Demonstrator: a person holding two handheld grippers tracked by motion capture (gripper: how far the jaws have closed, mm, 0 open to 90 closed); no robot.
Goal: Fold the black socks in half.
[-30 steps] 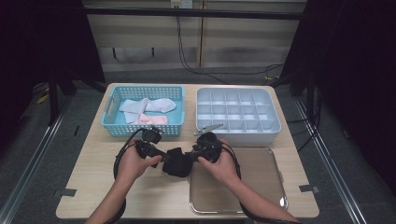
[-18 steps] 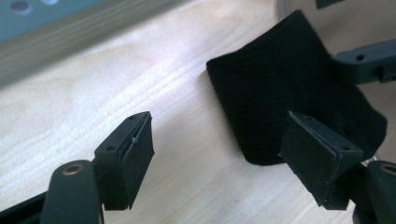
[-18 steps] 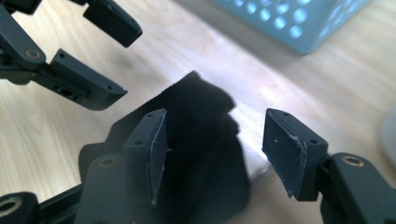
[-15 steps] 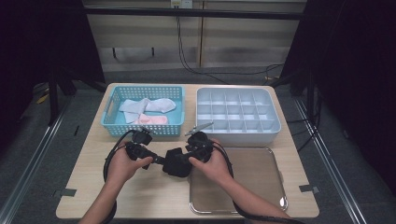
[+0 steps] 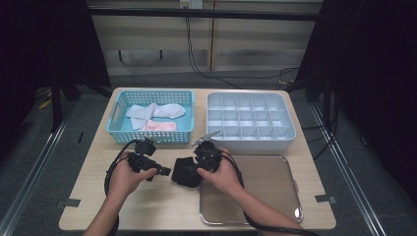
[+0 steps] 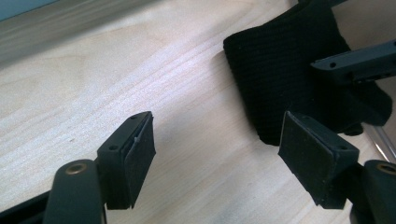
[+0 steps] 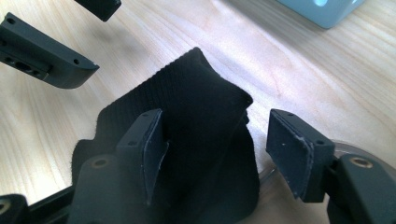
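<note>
A black sock, bunched up, lies on the wooden table beside the left edge of the metal tray. My right gripper stands around it. Its jaws have just been opening; a fold of the sock rises between them, with the right pad clear of the cloth. My left gripper is open over bare wood, a little left of the sock, with nothing between its pads. In the high view the left gripper points at the sock from the left and the right gripper sits over it.
A blue basket at the back left holds white and pink socks. A grey box with several compartments stands at the back right. The tray takes up the front right of the table.
My left hand has drawn back to the left, off the black sock. The right hand has stayed at the sock, which now rests on the table.
</note>
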